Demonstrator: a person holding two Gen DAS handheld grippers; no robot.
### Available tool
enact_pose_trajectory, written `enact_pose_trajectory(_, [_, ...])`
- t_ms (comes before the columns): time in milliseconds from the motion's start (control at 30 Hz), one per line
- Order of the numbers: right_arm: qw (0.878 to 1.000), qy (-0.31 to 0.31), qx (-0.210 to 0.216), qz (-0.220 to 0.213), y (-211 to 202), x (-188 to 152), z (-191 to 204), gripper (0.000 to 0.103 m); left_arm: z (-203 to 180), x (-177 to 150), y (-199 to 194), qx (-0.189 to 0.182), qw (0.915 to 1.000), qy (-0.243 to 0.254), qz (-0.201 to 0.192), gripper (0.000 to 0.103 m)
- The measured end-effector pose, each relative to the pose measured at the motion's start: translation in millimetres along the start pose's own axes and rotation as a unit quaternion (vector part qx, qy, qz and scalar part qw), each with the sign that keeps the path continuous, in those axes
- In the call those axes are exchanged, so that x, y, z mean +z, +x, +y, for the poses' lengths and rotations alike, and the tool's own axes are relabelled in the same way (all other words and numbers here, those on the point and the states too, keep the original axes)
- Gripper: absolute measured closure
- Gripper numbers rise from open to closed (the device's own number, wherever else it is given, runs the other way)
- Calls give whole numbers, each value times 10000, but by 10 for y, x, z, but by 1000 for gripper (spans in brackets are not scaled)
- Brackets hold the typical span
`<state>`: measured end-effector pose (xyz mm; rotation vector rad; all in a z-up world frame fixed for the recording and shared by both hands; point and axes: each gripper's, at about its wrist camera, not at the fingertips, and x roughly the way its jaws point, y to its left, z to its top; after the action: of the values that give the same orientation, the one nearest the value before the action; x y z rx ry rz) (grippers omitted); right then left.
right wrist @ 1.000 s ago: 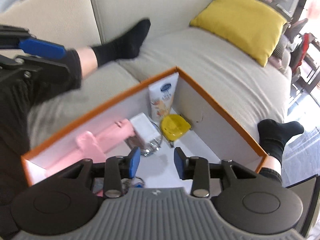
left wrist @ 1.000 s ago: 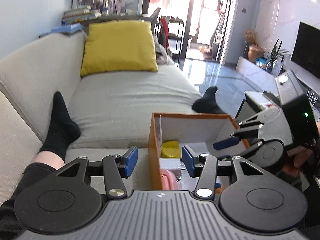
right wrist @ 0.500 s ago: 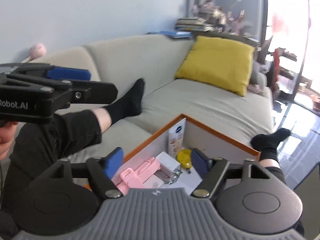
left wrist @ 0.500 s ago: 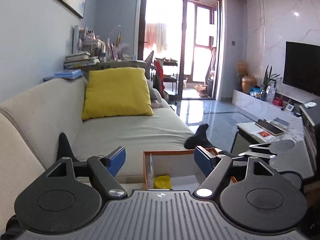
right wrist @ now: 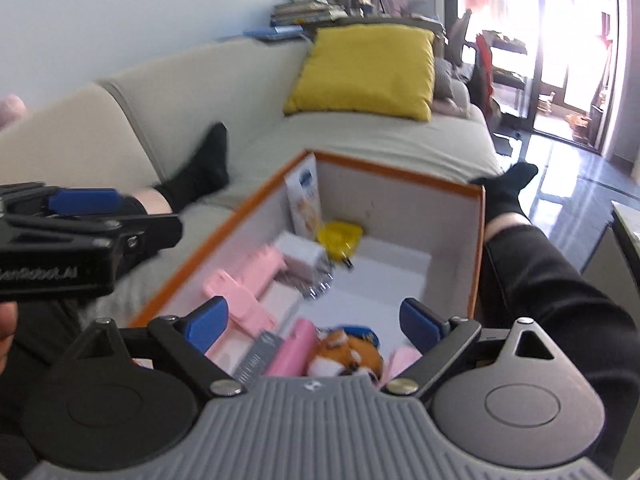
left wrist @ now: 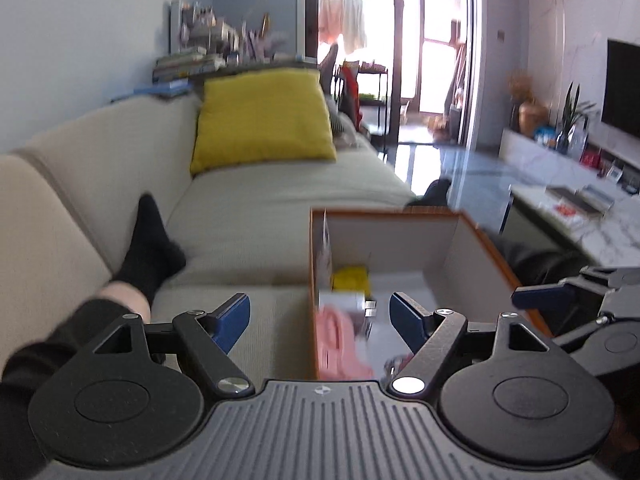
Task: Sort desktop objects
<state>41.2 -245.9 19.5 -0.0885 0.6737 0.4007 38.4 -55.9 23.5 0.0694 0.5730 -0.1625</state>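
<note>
Reaching into the box [right wrist: 478,240] is the step in hand, judging by the pose. Right gripper [right wrist: 316,322] is empty, jaws opening wide, held over the fox toy [right wrist: 346,354] and pink tube [right wrist: 290,346] at the near end. Left gripper [left wrist: 320,318] is spread to its widest, nothing held, straddling the box's left wall. One item should be picked; jaws kept clear of the wall.

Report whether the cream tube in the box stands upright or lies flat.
Upright: the cream tube leans on end against the orange box corner wall.
</note>
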Motion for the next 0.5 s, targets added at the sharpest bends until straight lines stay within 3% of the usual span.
enact_pose_trajectory(500, [9984, 142, 135, 528, 285, -258, 29, 9, 50, -262, 213, 16, 9974, -234, 684, 12])
